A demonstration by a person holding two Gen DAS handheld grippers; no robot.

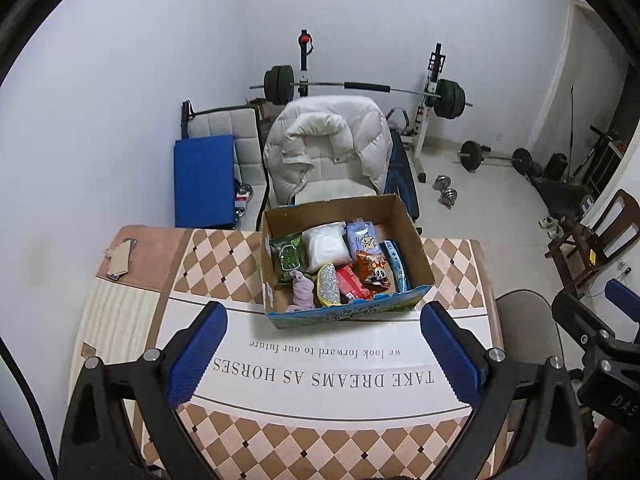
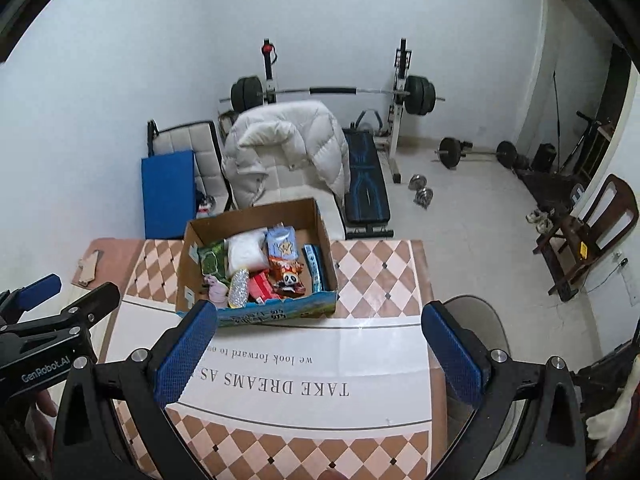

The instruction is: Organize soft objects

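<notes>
A cardboard box (image 1: 416, 256) (image 2: 184, 264) stands on the far half of the table. It holds several soft items: a green wipes pack (image 1: 286, 256), a white pack (image 1: 326, 248), a pale blue pouch (image 1: 362, 236), a lilac cloth (image 1: 302, 290), a silver glitter pouch (image 1: 328, 290), a red pack (image 1: 352, 284) and a panda snack bag (image 1: 376, 272). My left gripper (image 1: 324, 356) is open and empty, above the table in front of the box. My right gripper (image 2: 318, 356) is open and empty, to the right of the left one.
The table (image 1: 320, 440) has a checkered cloth with printed text. Cardboard scraps (image 1: 118, 260) lie at its far left corner. Behind it stands a chair with a white puffer jacket (image 1: 328, 140), a blue mat (image 1: 204, 180) and a barbell rack (image 1: 360, 88). A wooden chair (image 1: 592, 236) is at right.
</notes>
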